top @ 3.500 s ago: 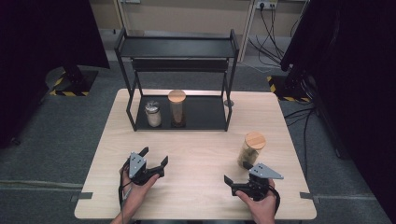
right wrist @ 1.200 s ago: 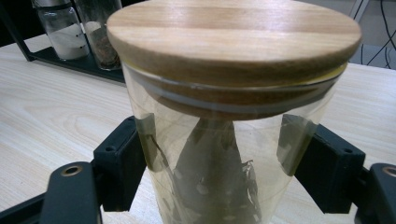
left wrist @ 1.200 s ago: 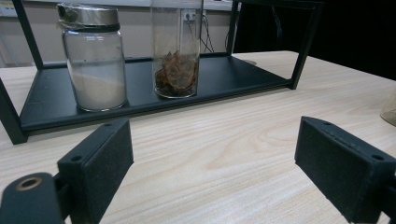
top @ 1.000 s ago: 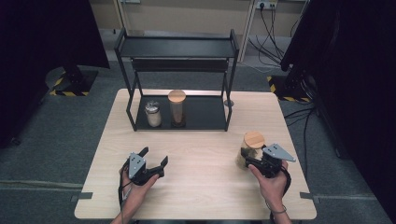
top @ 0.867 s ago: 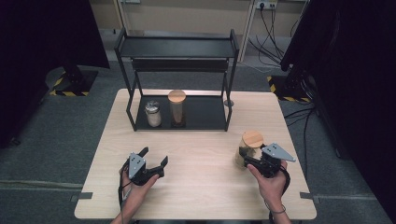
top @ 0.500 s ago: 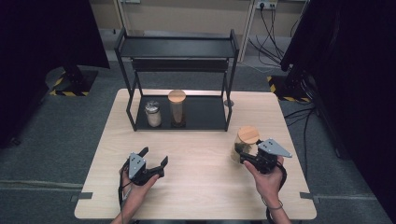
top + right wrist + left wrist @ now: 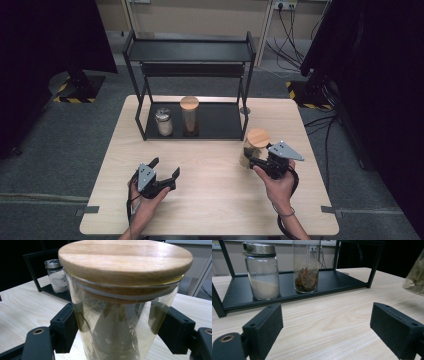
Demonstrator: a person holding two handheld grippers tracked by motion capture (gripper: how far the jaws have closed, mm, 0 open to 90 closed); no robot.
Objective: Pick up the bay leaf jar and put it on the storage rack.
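While tilted, the jar (image 7: 254, 146) (wooden-lidded) sits clamped in the right gripper (image 7: 257, 162).

A black metal rack (image 7: 190, 50) stands at the far side of the table (image 7: 210, 200). On the rack's lower shelf, a metal-lidded jar (image 7: 164, 121) of white powder sits just beside a taller wooden-lidded jar (image 7: 189, 116) of brown pieces.

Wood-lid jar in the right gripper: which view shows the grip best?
Right gripper view: the jar sits between both black jaws, which press its glass sides. High view shows it small, beside the right gripper. Left gripper view catches only its edge.
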